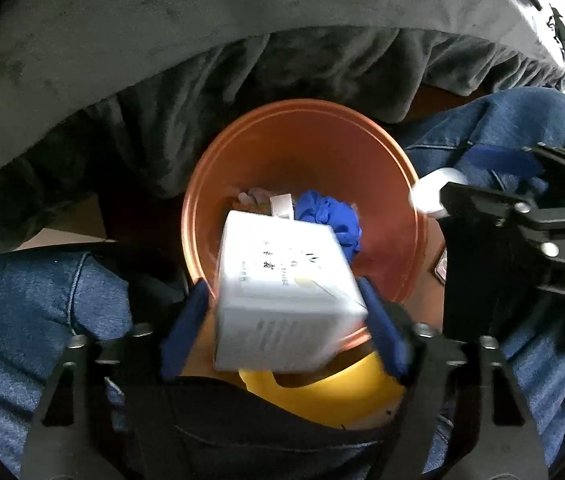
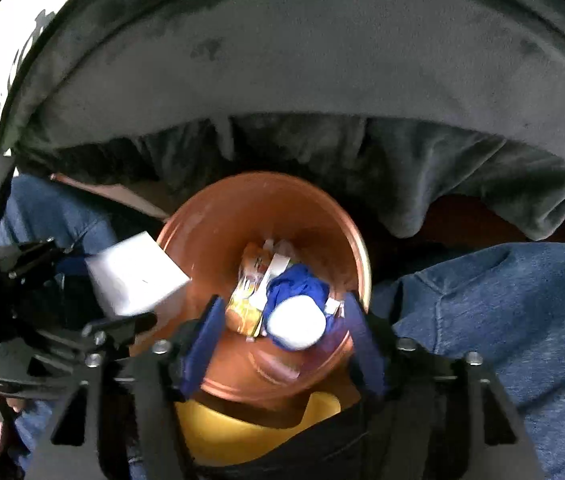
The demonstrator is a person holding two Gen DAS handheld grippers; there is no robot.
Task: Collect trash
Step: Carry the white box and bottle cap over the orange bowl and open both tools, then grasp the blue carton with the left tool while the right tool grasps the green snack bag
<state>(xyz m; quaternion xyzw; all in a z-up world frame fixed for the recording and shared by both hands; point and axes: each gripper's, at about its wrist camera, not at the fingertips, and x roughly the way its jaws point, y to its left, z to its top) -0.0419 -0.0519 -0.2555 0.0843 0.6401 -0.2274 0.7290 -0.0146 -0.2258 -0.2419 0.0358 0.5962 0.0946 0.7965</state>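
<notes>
An orange bin [image 1: 306,152] stands on the floor between a person's knees. A white printed box [image 1: 282,292] hangs tilted and blurred over the bin's near rim, between the blue pads of my left gripper [image 1: 284,320]. The jaws stand wide, with a gap at the left pad. In the right wrist view my right gripper [image 2: 284,320] is open over the bin [image 2: 222,216]. A white rounded piece of trash [image 2: 296,326] lies blurred between its fingers, clear of both pads. Inside the bin are a crumpled blue glove [image 2: 294,284] and a yellow wrapper [image 2: 244,308].
A grey covered sofa [image 1: 202,40] curves over the bin's far side. Denim-clad legs [image 1: 22,312] flank the bin on both sides. A yellow plastic thing [image 1: 322,396] sits against the bin's near side. Floor shows at the left [image 1: 66,224].
</notes>
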